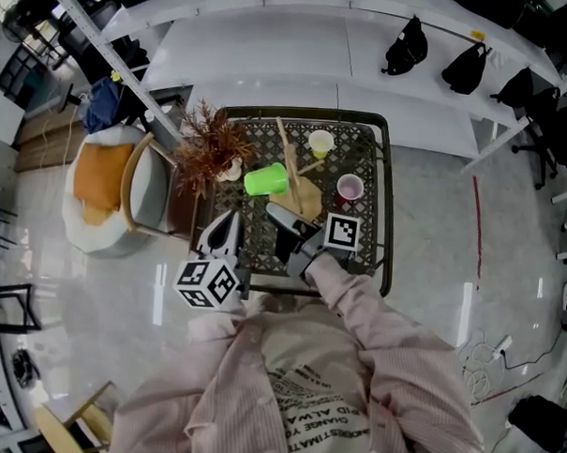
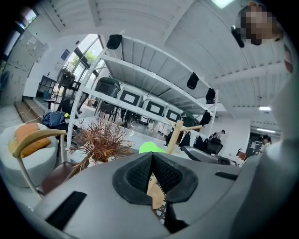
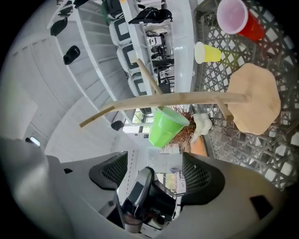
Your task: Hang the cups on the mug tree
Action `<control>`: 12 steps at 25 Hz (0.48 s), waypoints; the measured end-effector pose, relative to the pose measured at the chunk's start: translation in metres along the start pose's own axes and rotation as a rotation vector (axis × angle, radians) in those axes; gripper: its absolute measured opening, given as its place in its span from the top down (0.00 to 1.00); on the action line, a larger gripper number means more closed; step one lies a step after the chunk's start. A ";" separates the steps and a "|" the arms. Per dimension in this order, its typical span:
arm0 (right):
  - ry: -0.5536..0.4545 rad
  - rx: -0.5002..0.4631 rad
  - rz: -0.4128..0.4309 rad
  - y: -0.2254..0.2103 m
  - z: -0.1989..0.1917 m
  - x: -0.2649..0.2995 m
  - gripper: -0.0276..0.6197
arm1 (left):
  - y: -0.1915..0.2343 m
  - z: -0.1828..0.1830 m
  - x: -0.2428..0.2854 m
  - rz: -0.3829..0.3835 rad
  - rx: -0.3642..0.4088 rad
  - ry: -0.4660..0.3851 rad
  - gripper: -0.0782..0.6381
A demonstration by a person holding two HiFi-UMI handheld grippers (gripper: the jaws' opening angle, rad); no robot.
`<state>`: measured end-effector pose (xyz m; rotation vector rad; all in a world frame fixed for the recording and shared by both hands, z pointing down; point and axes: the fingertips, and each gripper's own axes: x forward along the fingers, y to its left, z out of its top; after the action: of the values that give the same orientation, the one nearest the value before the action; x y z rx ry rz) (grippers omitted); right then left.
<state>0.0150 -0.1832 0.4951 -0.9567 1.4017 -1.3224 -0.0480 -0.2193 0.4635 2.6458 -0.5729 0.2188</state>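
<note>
1. Cups look like thin plastic, so prob. light, smooth and a bit slippery. Walls may flex if squeezed hard. No handles visible.
2. Best hold, I'd say: pinch the wall near the rim, one jaw inside & one outside, w/ a gentle squeeze.
3. Count: 3 cups, 1 tree (image 1: 299, 195), 1 dried plant (image 1: 210, 152).
4. Green cup (image 1: 267, 180) hangs on a tree arm, left side. Yellow cup (image 1: 321, 143) stands upright on the table (image 1: 386, 207) behind the tree. Red cup (image 1: 350, 187) stands upright just right of the tree base.
5. So 1 hung, 2 left to do.
6. Left gripper (image 2: 152, 161): jaws pressed together, nothing btw them.
7. Right gripper (image 3: 154, 172): jaws wide apart, gripping nothing. It points toward the tree, and both grippers sit at the table's near edge, apart from the cups.
</note>
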 end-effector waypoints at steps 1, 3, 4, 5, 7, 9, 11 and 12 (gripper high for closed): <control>0.018 -0.037 -0.001 0.003 -0.002 -0.004 0.44 | -0.003 -0.002 -0.002 0.002 -0.002 -0.001 0.89; 0.063 -0.141 -0.011 0.008 -0.006 -0.013 0.44 | -0.010 -0.007 -0.006 0.005 -0.006 -0.001 0.89; 0.086 -0.204 -0.021 0.011 -0.008 -0.018 0.44 | -0.014 -0.010 -0.007 0.004 -0.008 0.000 0.89; 0.106 -0.271 -0.032 0.014 -0.008 -0.022 0.44 | -0.018 -0.013 -0.008 0.002 -0.010 0.001 0.89; 0.128 -0.401 -0.059 0.020 -0.006 -0.031 0.44 | -0.024 -0.020 -0.010 -0.003 -0.007 0.008 0.89; 0.129 -0.519 -0.108 0.023 -0.003 -0.040 0.44 | -0.026 -0.024 -0.012 -0.009 -0.004 0.015 0.89; 0.122 -0.631 -0.146 0.026 0.000 -0.048 0.44 | -0.028 -0.025 -0.013 -0.020 0.003 0.023 0.89; 0.115 -0.689 -0.163 0.029 0.003 -0.052 0.44 | -0.029 -0.024 -0.013 -0.028 0.008 0.027 0.89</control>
<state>0.0325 -0.1311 0.4726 -1.4848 1.9586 -1.0230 -0.0492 -0.1803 0.4713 2.6530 -0.5265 0.2482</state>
